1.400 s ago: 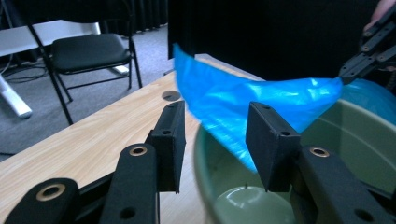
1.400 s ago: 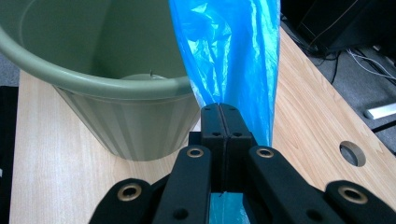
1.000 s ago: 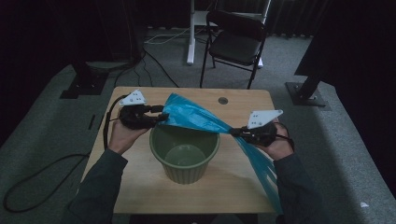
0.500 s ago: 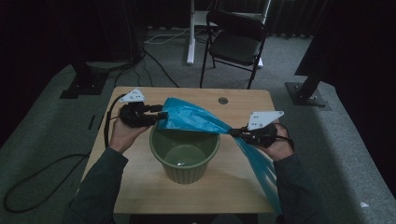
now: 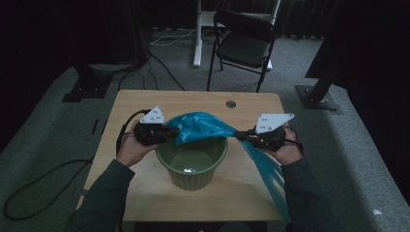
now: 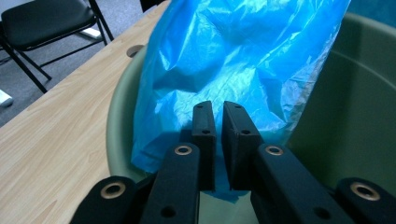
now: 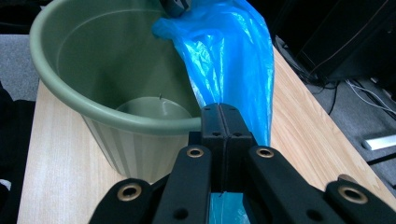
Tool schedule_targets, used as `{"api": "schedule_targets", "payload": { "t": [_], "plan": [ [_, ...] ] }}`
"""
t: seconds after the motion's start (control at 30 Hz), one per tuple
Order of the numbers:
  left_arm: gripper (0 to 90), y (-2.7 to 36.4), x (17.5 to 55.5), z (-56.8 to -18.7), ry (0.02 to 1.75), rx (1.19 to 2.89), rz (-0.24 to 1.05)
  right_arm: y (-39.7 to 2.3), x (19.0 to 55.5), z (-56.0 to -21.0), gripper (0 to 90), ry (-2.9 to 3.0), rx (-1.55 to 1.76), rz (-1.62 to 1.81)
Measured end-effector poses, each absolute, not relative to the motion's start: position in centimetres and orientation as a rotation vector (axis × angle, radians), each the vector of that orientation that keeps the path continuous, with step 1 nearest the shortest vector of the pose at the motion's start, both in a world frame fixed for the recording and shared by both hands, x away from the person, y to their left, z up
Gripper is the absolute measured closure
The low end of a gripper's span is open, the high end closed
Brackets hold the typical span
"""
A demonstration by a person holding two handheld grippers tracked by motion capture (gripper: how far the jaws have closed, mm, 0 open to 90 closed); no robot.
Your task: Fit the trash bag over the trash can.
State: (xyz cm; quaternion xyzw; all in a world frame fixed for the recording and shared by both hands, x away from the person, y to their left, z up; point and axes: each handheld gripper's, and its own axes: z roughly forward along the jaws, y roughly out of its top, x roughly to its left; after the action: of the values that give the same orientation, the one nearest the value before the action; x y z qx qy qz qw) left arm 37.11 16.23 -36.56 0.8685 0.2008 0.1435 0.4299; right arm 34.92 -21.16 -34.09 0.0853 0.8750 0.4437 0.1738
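Blue plastic bag (image 5: 203,126) over green pot (image 5: 193,164) | left gripper (image 6: 218,122) fingers just closing, bag between | right gripper (image 7: 223,122) fingers clamped on bag

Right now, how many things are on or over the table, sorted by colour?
Blue: 1, the plastic bag
Green: 1, the bucket
Black: 2, the left claw and the right claw, both pinching the bag
Total: 4

Dim room, black folding chair (image 5: 244,46)
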Motion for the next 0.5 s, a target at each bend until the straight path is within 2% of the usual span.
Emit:
{"api": "schedule_targets", "payload": {
  "t": [0.27, 0.5],
  "plan": [
    [76.5, 16.5, 37.1, -36.2, 0.509, 2.147, 0.367, -20.0, 34.9, -34.0, 89.9, 2.508, 0.201, 1.235],
    [74.9, 16.3, 37.1, -36.2, 0.501, 2.152, 0.366, -18.8, 35.2, -34.2, 89.9, 2.533, 0.169, 1.215]
  ]
}}
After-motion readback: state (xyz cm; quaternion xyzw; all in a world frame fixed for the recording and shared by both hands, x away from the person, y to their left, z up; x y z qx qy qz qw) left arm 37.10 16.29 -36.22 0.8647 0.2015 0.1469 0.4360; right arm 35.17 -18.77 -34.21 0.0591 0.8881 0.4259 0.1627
